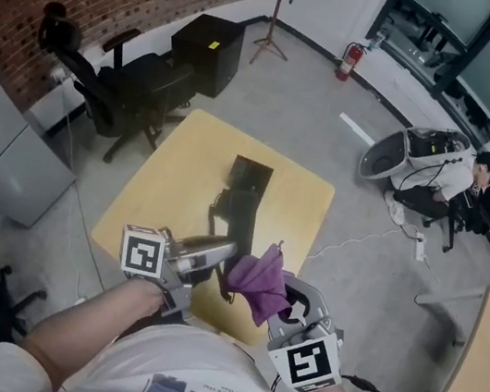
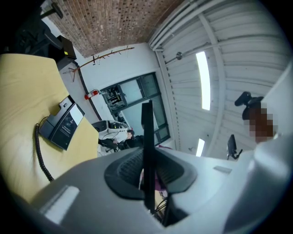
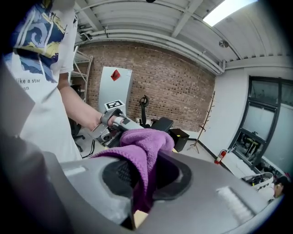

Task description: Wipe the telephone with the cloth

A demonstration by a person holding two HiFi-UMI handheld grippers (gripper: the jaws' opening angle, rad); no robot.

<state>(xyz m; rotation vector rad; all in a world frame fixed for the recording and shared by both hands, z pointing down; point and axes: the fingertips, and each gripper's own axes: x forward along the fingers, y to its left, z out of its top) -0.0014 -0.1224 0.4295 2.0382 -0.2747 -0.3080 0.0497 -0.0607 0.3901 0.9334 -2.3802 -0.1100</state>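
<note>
near side of the telephone base | left gripper pinching thin black part, likely the handset | right gripper clamped on purple cloth, well short of base | judged: cloth ready, wiping all left

your white shirt bears the one legible print, in the right gripper view: "like a star", with a cut-off "on" beneath. lettering on the telephone face is too small to read. a red diamond sign on the grey panel cannot be read.
</note>
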